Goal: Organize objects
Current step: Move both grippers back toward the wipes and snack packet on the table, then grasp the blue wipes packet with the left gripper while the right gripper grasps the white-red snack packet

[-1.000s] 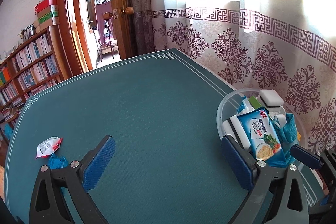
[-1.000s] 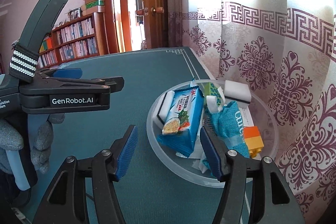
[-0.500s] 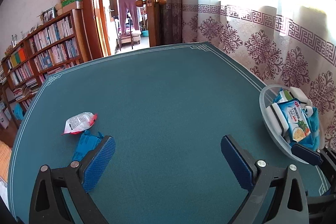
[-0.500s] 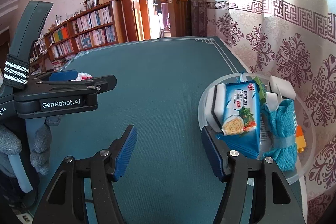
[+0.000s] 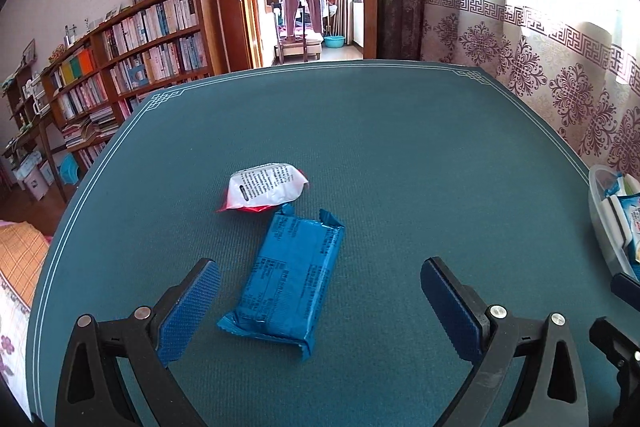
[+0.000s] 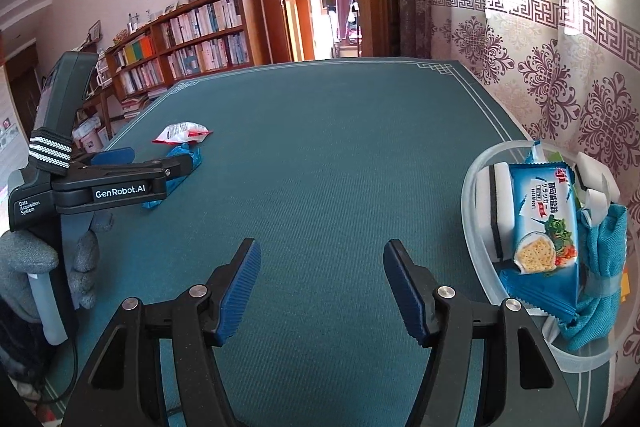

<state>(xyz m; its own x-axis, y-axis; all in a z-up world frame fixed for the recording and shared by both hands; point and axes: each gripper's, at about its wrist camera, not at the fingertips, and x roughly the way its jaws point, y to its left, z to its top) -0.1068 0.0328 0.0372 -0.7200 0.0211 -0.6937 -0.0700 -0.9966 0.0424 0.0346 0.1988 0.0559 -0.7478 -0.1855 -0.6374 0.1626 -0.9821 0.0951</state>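
**Teal, blue and maroon**

The worktop [image 5: 400, 155] is deep teal with a thin pale border line and fret corners. On it lie a plain blue packet [image 5: 290, 279] and a white packet [image 5: 266, 189] with black print and red edges. The curtain [image 6: 560, 75] is cream — maroon medallions under a key-pattern band. The clear bowl [image 6: 476, 187] holds a blue cracker packet [image 6: 546, 223] and a turquoise cloth [image 6: 600, 267]. Both hand-held grippers are black — ribbed blue pads [image 6: 240, 291].

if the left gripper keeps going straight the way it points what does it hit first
Probably the blue packet, lying on the table between the open left gripper fingers; the white and red packet lies just beyond it. How far above it the gripper is, I can't tell.
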